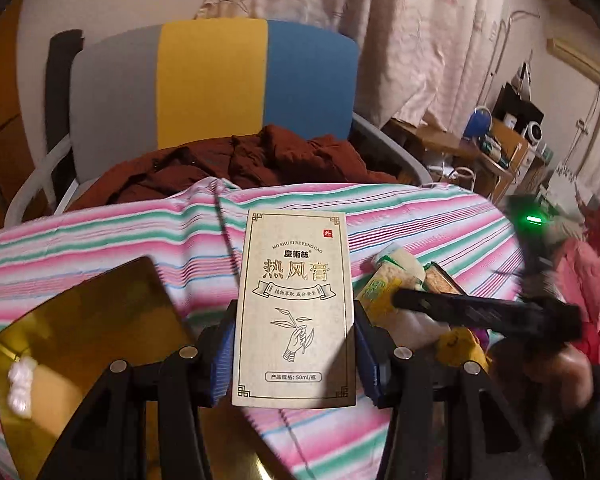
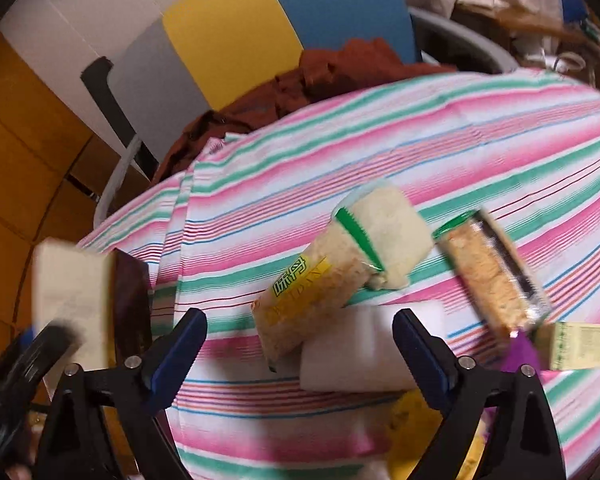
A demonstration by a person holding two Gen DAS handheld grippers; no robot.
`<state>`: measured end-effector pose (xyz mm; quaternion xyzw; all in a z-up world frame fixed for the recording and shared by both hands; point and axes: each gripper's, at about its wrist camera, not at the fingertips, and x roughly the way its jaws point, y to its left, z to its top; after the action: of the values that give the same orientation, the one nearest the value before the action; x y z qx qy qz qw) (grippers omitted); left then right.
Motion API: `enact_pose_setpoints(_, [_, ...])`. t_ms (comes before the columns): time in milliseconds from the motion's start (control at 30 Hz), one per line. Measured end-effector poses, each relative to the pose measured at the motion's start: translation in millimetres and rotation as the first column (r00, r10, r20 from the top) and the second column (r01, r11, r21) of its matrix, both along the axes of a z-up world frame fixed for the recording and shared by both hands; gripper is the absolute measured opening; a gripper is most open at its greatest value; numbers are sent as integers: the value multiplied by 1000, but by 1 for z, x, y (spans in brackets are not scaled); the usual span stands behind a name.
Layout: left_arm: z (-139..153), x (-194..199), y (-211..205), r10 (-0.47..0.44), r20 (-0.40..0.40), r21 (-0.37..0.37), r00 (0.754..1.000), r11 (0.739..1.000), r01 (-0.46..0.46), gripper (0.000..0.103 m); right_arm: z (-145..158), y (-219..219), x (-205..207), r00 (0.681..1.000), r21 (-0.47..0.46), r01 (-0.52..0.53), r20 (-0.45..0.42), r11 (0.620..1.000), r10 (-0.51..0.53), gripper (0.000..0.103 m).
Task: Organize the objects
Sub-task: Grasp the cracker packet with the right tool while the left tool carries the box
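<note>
A bench covered by a pink, green and white striped cloth (image 2: 440, 128) fills both views. Behind it stands a chair (image 1: 204, 80) with a grey, yellow and blue back, and a rust-brown garment (image 1: 236, 160) is heaped on its seat.

On the left part of the cloth lies a flat amber tinted panel (image 1: 88, 320) with a small white lump (image 1: 20, 384) on it.

The left gripper (image 1: 294, 344) holds an upright cream carton (image 1: 296, 304) printed with gold Chinese lettering and a drawn hand with a sprig. Its blue-padded fingers (image 1: 220, 360) are closed onto the carton's two side edges, near its lower half.

The right gripper (image 2: 300, 352) hangs above a pile of goods, its fingers (image 2: 180, 344) spread wide and holding nothing. Between them lies a white block (image 2: 364, 352), with a yellow and green snack packet (image 2: 332, 272) resting partly on it. Just right of these is a clear packet of brown biscuits (image 2: 492, 276), and beside its lower end a small pale yellow box (image 2: 576, 344) and something purple (image 2: 520, 352), too blurred to identify.
</note>
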<state>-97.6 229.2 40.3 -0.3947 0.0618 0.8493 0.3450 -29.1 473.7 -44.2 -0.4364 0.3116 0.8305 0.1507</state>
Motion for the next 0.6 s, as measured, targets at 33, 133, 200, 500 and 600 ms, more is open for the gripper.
enact_pose_setpoints(33, [1,2,-9,10,12,11,1000,1000,-11,51,-3,1,-3,1000,-5,5,9,1000,-5,88])
enact_pose_setpoints(133, [2,8,-33,35,30,23,999,999,-35,52,-17,2,-18,998,-11,29,51,1000,-29,75])
enact_pose_setpoints(200, [0,12,-47,54,44,28,998,998,-56,52,-24,1,-26,996,1,33,78,999,-33,54])
enact_pose_setpoints(500, [-5,22,-117,178,83,61,981,981,-183,52,3,-34,-21,999,115,-39,23,993,36,25])
enact_pose_setpoints(600, [-7,25,-144,242,96,78,966,965,-249,52,26,-56,-19,995,164,-94,-19,982,98,20])
